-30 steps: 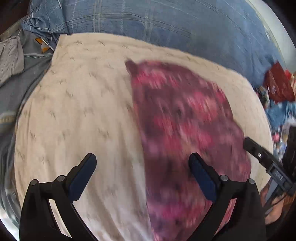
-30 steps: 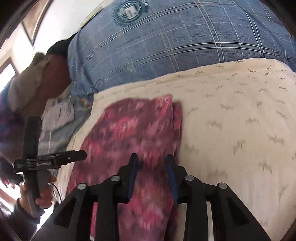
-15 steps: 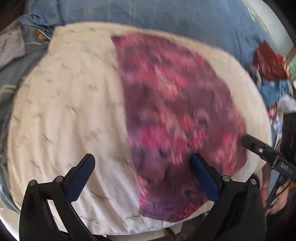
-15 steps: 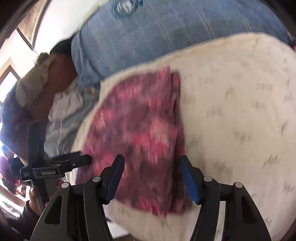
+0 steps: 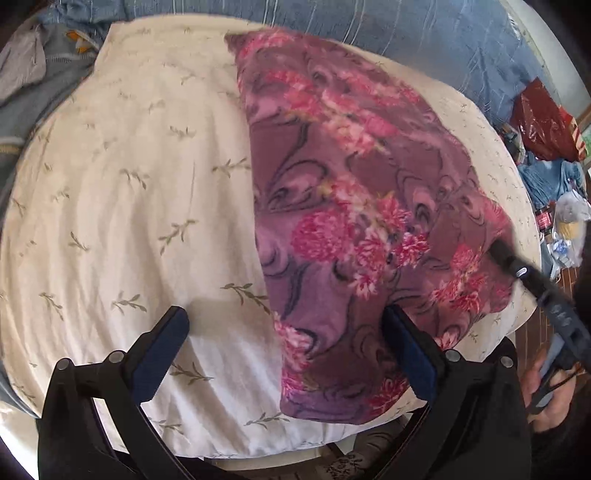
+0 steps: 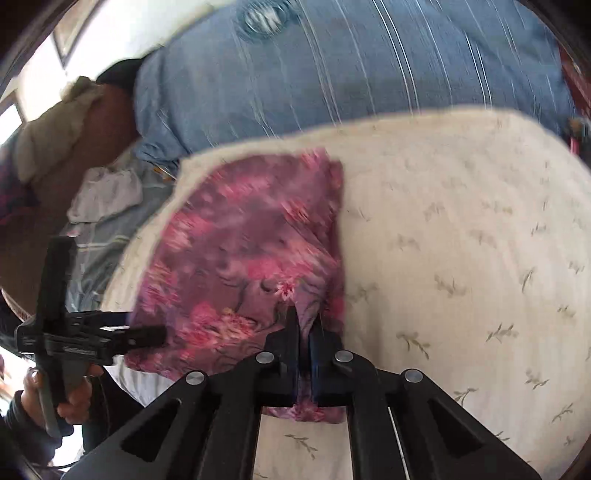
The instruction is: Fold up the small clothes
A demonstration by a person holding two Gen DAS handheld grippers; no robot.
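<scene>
Right gripper point(image 6: 303, 325) jaws just closed, pinching the floral cloth's point(image 5: 351, 229) near edge for folding; left gripper point(image 5: 286, 338) spread over it.

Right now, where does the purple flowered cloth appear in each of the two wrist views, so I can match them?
Left wrist view: the purple flowered cloth fills the centre and right, on the cream pillow.
Right wrist view: it lies left of centre; the right claw is shut on its near edge.
Shared landmark: the blue checked bedding behind the pillow.
</scene>
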